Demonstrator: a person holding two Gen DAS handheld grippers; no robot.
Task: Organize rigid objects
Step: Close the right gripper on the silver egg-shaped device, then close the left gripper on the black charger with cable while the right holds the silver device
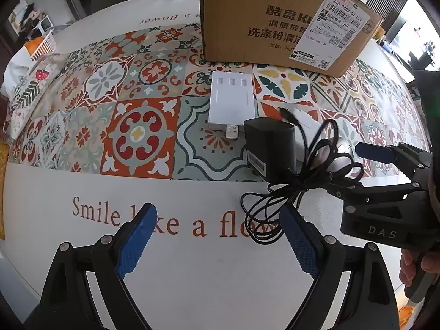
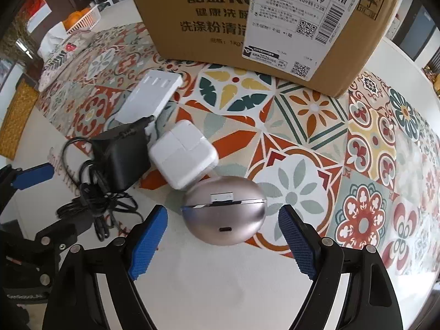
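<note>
- The left hand-held gripper hangs over the bare white rim of the counter, its black arms tipped with blue ribbed pads, jaws apart with nothing between them.
- Just beyond its right pad lies a tangle of thin black cable, joined to a boxy matte black adapter with a barcode sticker on its near face.
- The right hand-held gripper also stands with jaws apart; between the pad tips, untouched, sits a smooth silvery egg-shaped case, long axis left to right, its small port facing the camera.
- Touching the case on its far left is a glossy white square charger.
- Farther left a flat white rectangular box lies with its long axis running near to far.
- A brown cardboard carton with a shipping label stands at the far side on the tile-patterned cloth.
</note>
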